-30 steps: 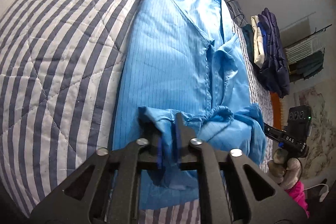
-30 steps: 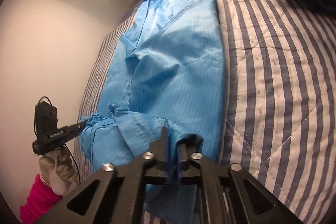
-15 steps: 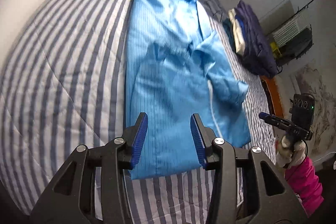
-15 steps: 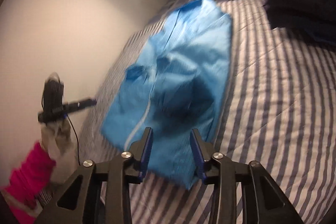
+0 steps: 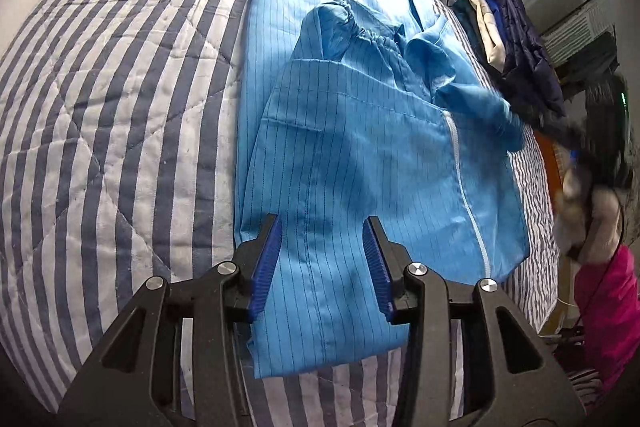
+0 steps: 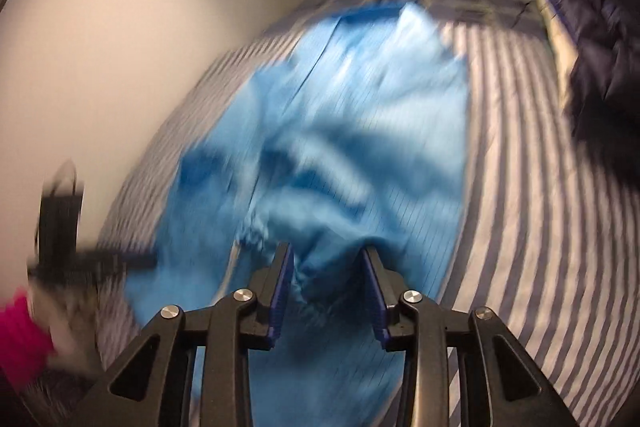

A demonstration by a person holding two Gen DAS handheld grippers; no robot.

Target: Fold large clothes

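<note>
Left wrist view shows the blue garment [image 5: 352, 147] lying lengthwise on the striped bed [image 5: 120, 87], its lower half now folded up over the upper half, with a gathered cuff [image 5: 348, 15] poking out near the collar end. A second ago both claws pinched bunched cloth at the near edge; both have since let go, and that fold looks laid down. The left claw [image 5: 322, 263] stands partly open above the cloth, nothing between its blue pads [image 5: 266, 263]. The right claw [image 6: 328, 287] is also partly open; the cloth bulges up between its jaws, but I cannot tell if it touches them. Right wrist view is badly smeared, so creases and edges there are unreadable. A pile of dark clothes [image 5: 516, 39] sits beyond, partly cut off.
</note>
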